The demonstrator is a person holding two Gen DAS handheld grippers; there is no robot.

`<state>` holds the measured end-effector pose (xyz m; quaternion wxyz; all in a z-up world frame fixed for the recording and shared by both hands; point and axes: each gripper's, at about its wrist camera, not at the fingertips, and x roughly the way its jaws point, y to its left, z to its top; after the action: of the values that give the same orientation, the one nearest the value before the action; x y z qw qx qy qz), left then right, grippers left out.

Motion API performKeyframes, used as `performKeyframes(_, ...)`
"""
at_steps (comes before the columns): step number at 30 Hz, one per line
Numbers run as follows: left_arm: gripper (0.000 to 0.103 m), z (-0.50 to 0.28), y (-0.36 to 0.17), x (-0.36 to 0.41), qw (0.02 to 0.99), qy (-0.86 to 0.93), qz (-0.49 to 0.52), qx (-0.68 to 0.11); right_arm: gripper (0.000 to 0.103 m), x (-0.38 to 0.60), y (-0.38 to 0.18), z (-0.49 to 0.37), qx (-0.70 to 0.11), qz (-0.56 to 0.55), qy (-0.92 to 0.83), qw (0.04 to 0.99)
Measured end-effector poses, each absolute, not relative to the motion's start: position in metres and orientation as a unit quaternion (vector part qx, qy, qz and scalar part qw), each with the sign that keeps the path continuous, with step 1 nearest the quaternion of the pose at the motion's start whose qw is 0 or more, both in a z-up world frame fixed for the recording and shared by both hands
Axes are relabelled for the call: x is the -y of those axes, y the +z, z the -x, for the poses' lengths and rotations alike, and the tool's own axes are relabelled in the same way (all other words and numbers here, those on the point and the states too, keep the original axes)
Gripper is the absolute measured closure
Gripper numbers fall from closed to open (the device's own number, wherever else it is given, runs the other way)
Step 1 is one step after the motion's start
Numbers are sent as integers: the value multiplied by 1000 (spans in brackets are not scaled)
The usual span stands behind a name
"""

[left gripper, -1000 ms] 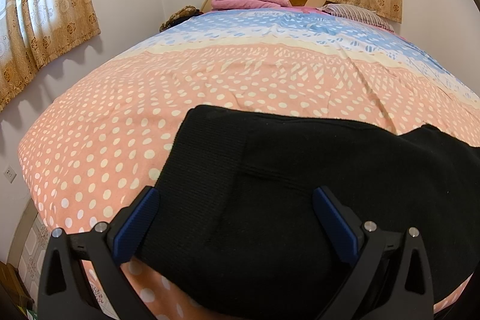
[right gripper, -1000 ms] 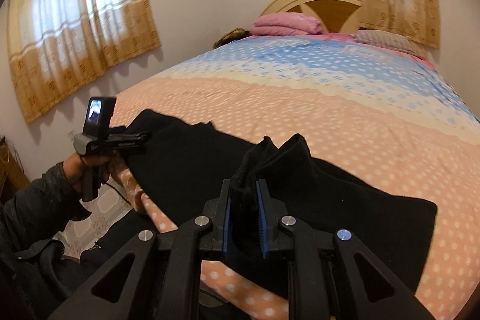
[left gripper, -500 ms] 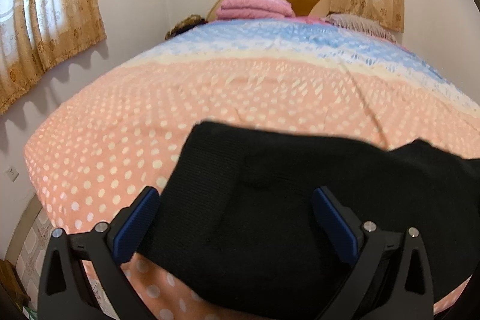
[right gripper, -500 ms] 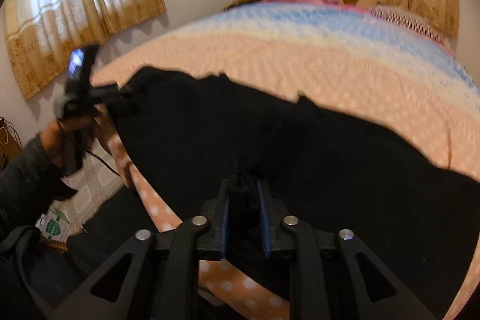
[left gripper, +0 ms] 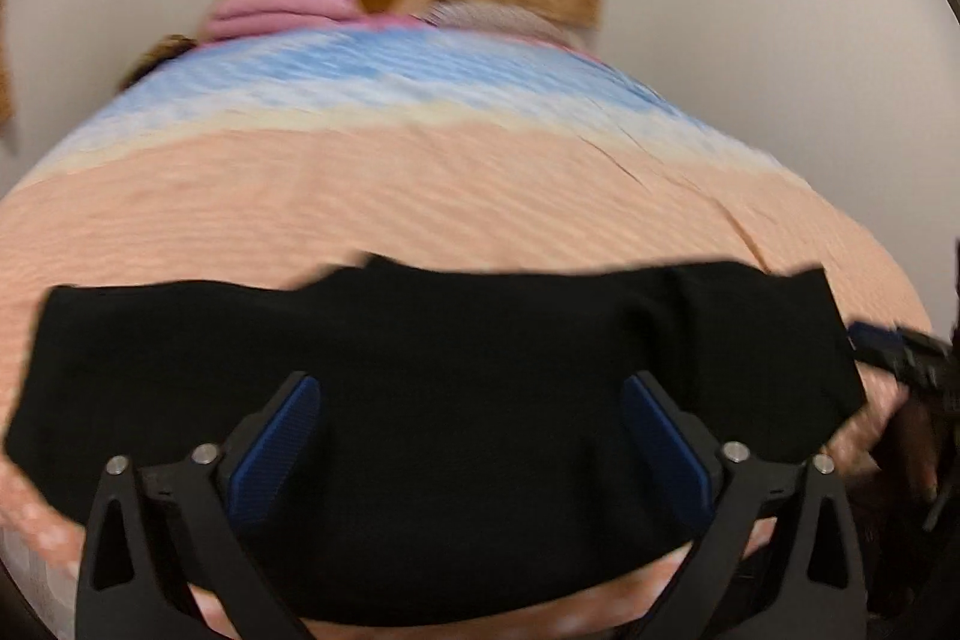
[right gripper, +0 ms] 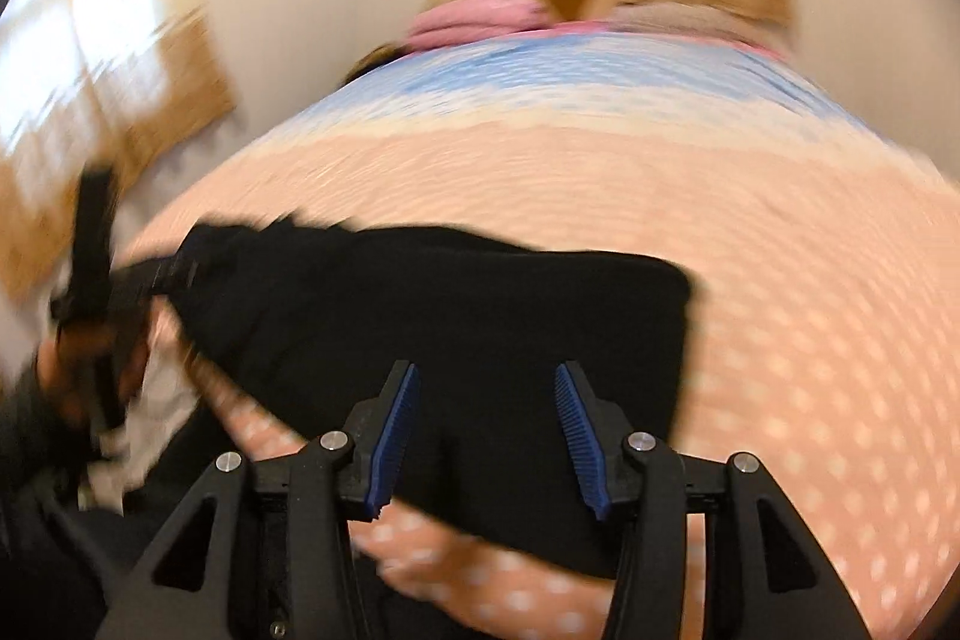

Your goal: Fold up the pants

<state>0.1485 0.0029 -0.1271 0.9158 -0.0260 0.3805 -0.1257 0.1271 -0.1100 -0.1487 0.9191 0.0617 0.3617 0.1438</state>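
So the black pants are lying flat near the bed's foot edge, long axis running side to side. Left tongs gape wide over them; right tongs have just been opening, nothing pinched, nearer the right end.

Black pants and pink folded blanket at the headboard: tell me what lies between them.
Only bare bedspread lies between the black pants and the pink folded blanket: a peach dotted band, then cream, then blue. Both wrist views show it, though blurred.
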Motion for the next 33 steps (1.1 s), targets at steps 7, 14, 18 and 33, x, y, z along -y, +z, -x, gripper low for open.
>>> performKeyframes(7,26,-170,-130,54,890,-204,-9,-407,51,133,-158,-132,-353,-105,88,926)
performKeyframes(14,60,-172,-137,73,880,-228,-16,-417,51,132,-158,-134,-343,-97,84,930)
performKeyframes(18,83,-169,-132,68,875,-244,3,-418,50,133,-158,-131,-337,-95,83,933)
performKeyframes(33,24,-162,-123,65,875,-257,59,-405,50,127,-165,-132,-341,-79,68,934)
